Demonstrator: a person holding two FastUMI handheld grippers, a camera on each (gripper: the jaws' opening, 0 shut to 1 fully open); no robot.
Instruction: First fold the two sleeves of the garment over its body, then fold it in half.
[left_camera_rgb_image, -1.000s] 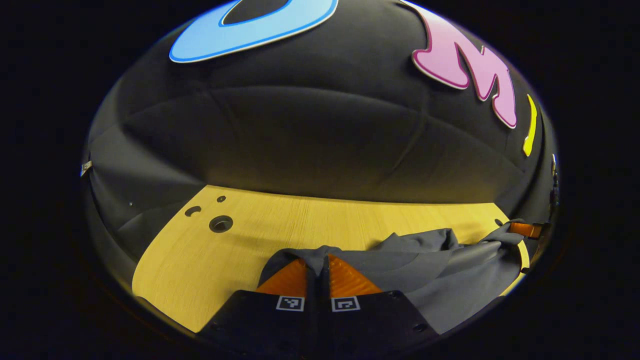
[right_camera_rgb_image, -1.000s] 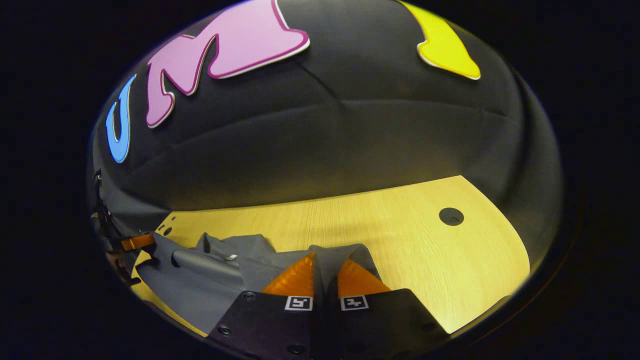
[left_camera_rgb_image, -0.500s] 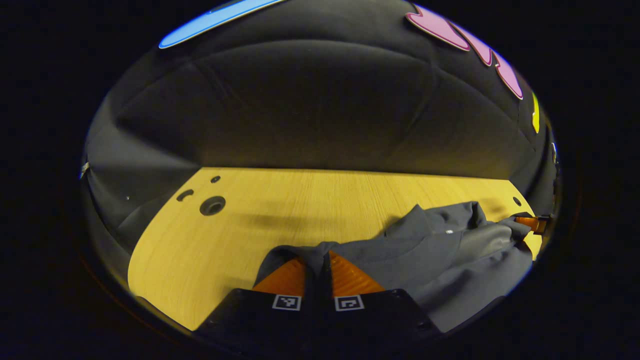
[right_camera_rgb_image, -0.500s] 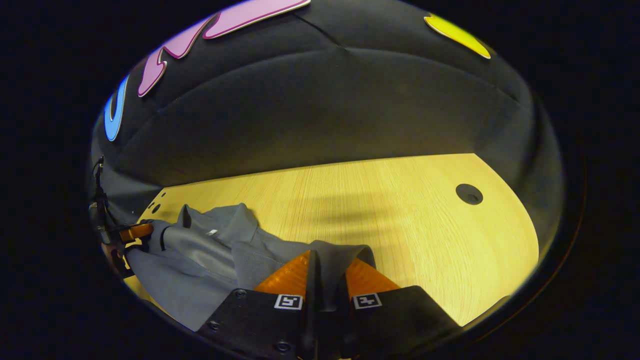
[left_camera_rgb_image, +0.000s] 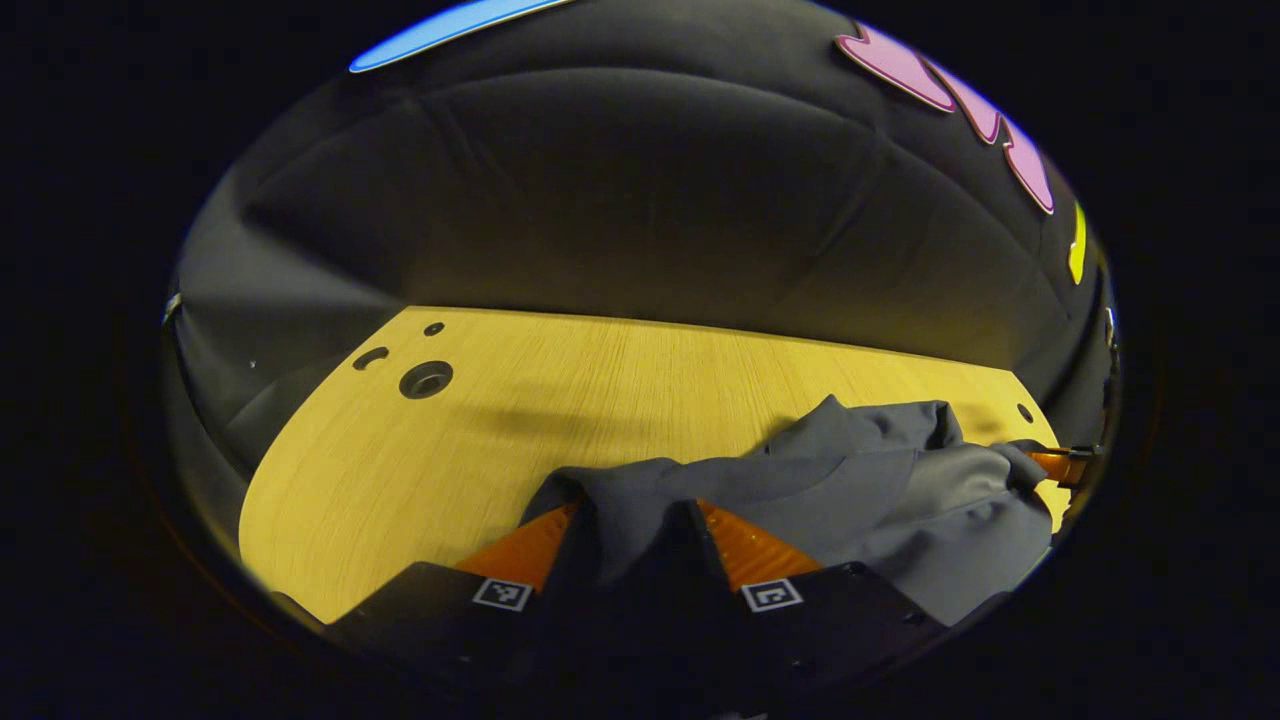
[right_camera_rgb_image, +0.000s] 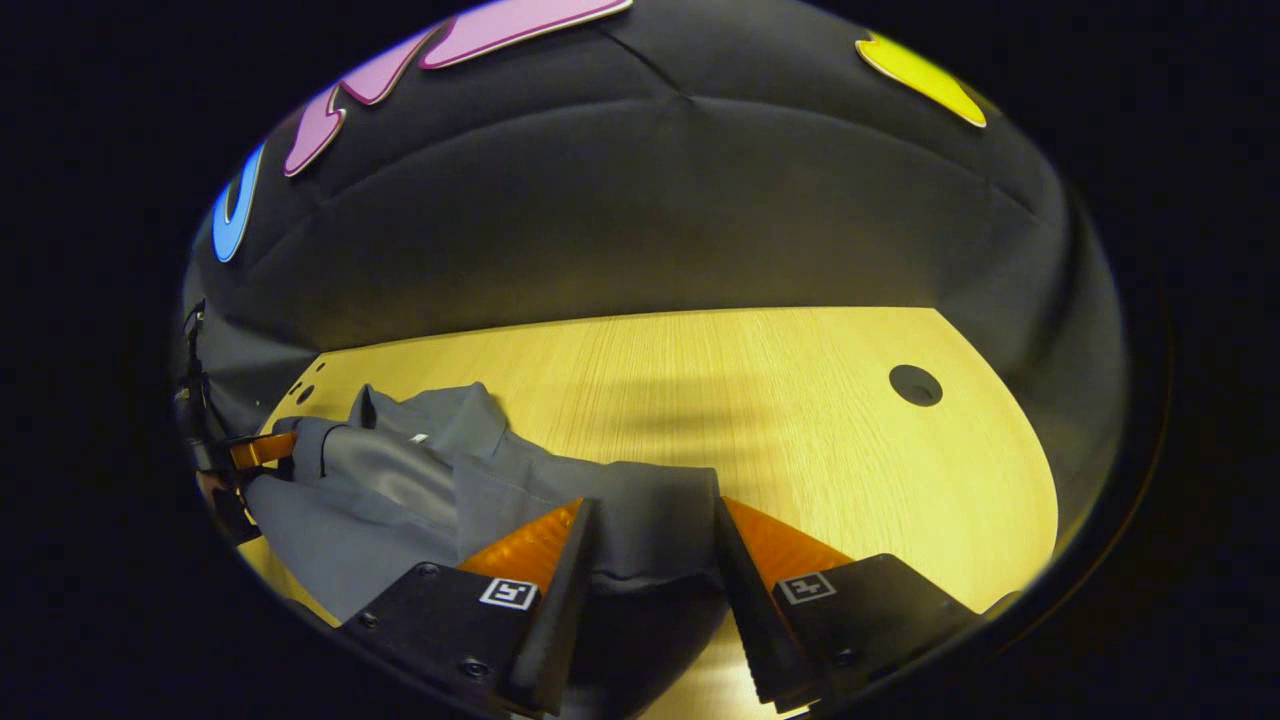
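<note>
The dark grey collared cloth garment (left_camera_rgb_image: 850, 500) is being seen rumpled in soft folds on the pale wooden tabletop (left_camera_rgb_image: 420, 470), its collar raised at the far edge. A fold is lying loosely between the parted fingers of both the left claw (left_camera_rgb_image: 630, 515) and the right claw (right_camera_rgb_image: 650, 505), gripped by neither.

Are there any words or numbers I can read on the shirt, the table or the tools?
None can be read.
Tag on the shirt: too small to read.
Square marks on the left tool and the right tool: black-and-white patterns, not letters.
Table: nothing written on it.
</note>
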